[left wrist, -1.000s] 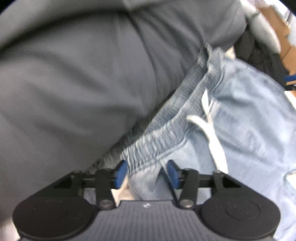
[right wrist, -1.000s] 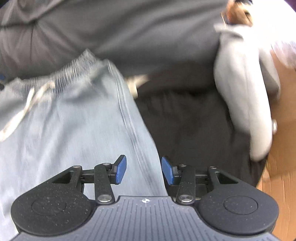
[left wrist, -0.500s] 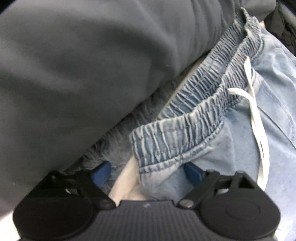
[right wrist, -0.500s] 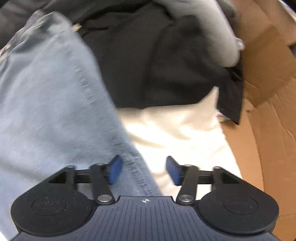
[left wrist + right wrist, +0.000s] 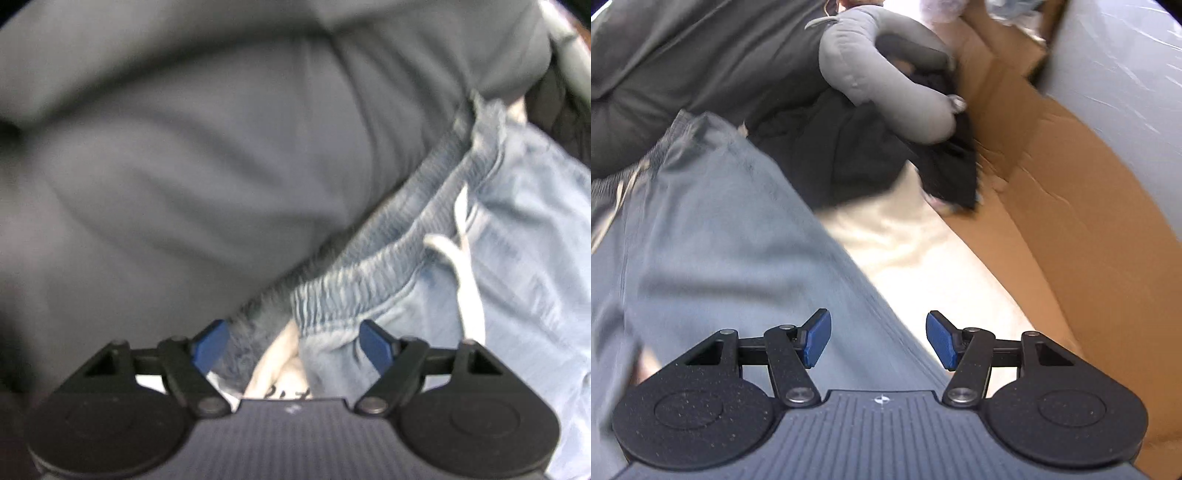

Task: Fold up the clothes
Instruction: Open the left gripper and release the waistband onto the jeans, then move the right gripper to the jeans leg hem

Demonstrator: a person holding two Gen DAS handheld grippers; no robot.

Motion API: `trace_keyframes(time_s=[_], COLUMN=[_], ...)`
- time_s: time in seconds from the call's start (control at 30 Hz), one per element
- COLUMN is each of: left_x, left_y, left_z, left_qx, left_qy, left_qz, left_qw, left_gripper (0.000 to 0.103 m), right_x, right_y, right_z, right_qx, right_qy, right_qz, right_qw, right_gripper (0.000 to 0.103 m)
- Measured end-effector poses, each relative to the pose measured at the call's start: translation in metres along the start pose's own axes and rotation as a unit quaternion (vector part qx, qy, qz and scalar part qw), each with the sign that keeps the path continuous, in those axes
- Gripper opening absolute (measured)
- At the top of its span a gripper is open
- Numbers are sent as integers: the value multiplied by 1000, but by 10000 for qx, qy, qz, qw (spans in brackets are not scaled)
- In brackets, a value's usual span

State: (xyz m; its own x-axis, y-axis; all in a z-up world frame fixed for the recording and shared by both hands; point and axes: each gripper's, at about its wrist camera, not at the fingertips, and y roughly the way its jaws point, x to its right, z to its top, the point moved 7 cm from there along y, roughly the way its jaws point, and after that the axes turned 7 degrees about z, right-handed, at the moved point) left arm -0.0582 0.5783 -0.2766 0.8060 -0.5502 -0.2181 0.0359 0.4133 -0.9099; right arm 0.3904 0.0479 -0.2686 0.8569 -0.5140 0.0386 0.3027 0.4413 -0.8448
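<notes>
Light blue jeans (image 5: 517,258) with an elastic waistband (image 5: 369,273) and a white drawstring (image 5: 465,280) lie spread on a soft surface. My left gripper (image 5: 293,345) hangs just above the waistband's corner; its jaws are closing, the corner lies between the blue pads, and neither pad presses on it. In the right wrist view the jeans (image 5: 720,240) run down the left half. My right gripper (image 5: 879,338) stands open over the jeans' right edge, gripping nothing.
A big dark grey cushion or cloth (image 5: 184,147) fills the space behind the waistband. Cream fabric (image 5: 905,251) lies under the jeans. A black garment (image 5: 849,155), a grey neck pillow (image 5: 886,85) and an open cardboard box (image 5: 1071,221) crowd the right side.
The left jaws spread wide off the waistband corner, then drew in a little as the gripper rose. The right gripper swept along the jeans' edge toward the box and opened wider.
</notes>
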Motion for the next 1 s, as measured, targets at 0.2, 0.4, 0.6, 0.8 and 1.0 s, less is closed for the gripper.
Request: trace_keyframes(time_s=[0.2, 0.4, 0.6, 0.8, 1.0], left_x=[46, 87, 137, 202, 252], left_y=[-39, -48, -53, -50, -44], left_z=[34, 38, 47, 30, 0], left_qx=[371, 472, 447, 107, -66], left_qy=[-165, -531, -1086, -848, -637], left_qz=[-225, -342, -716, -1006, -1312], left_qw=[9989, 9969, 9905, 9912, 9893], left_gripper=[80, 78, 78, 78, 75], right_x=[55, 73, 76, 89, 107], right_y=[-66, -107, -134, -136, -124], right_z=[-96, -192, -263, -320, -363], right_qx=[109, 464, 752, 736, 776], right_qy=[1028, 1941, 2761, 3336, 4025], right_qz=[-488, -954, -1094, -1292, -1420], right_qw=[9934, 9752, 9519, 9309, 9010], right_gripper=[64, 64, 64, 64, 63])
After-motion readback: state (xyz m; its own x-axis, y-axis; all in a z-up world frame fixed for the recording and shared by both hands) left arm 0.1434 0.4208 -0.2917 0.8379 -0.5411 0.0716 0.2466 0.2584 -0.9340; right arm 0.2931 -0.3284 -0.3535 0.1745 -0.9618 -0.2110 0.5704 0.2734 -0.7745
